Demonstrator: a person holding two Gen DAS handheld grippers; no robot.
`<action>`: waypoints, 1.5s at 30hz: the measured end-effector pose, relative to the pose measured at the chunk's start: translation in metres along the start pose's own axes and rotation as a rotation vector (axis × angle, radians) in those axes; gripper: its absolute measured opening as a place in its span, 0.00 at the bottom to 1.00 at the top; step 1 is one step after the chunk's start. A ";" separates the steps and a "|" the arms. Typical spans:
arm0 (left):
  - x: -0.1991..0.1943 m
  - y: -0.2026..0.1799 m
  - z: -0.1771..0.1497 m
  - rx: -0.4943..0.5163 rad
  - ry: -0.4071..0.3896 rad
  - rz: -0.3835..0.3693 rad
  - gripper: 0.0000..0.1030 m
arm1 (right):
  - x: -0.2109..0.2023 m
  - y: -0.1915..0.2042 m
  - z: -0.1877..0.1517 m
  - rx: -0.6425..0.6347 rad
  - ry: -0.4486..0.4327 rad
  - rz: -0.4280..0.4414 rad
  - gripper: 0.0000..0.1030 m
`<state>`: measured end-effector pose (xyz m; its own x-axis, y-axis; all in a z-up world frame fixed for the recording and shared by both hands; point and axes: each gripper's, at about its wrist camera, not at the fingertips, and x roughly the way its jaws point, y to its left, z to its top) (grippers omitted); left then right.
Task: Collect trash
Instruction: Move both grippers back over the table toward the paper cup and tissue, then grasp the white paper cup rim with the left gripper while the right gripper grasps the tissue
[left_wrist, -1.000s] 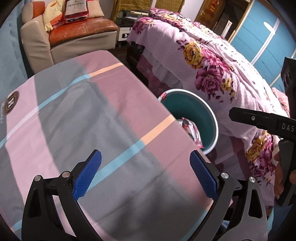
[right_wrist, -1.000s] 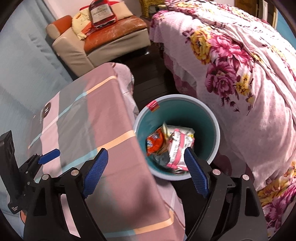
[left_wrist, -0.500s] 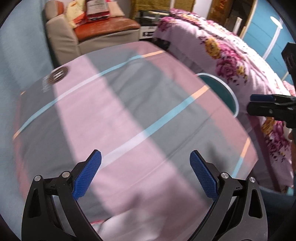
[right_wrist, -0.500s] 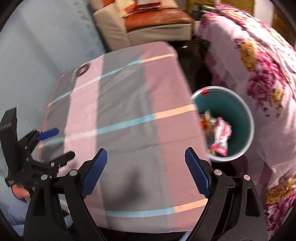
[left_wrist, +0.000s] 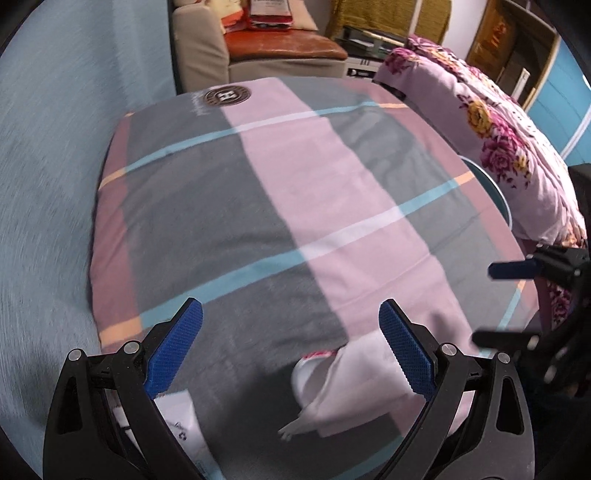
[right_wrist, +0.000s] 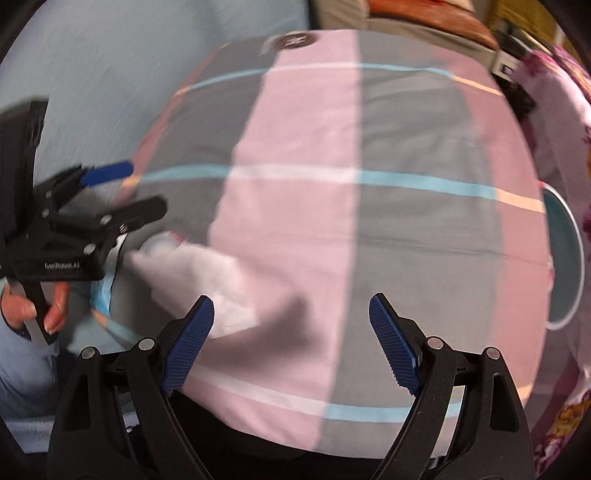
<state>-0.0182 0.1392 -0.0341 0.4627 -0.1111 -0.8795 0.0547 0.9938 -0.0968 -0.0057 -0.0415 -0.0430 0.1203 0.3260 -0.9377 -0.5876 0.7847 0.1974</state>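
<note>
Now, left gripper (left_wrist: 290, 345): we hold it spread, empty, framing the crumpled white wrapper (left_wrist: 347, 384) at lower centre.
Right gripper (right_wrist: 291, 341): spread wide, empty, ready.
Bin (right_wrist: 565, 258): right edge, beside the striped tablecloth (right_wrist: 332, 221), handy for drops.

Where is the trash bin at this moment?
The trash bin sits beyond the table's right edge, between it and the floral bed; only its rim shows in either wrist view.
</note>
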 end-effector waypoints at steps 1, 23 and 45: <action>-0.001 0.002 -0.004 0.000 0.001 0.003 0.93 | 0.003 0.006 0.000 -0.013 0.004 0.003 0.80; 0.014 0.027 -0.032 -0.045 0.067 0.021 0.93 | 0.051 0.064 -0.012 -0.188 0.081 0.039 0.13; 0.034 -0.039 -0.053 0.044 0.086 -0.017 0.15 | -0.007 -0.031 -0.014 0.063 -0.075 -0.025 0.07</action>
<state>-0.0519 0.0965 -0.0847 0.3840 -0.1257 -0.9147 0.1015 0.9904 -0.0934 0.0010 -0.0757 -0.0468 0.1952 0.3426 -0.9190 -0.5323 0.8240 0.1941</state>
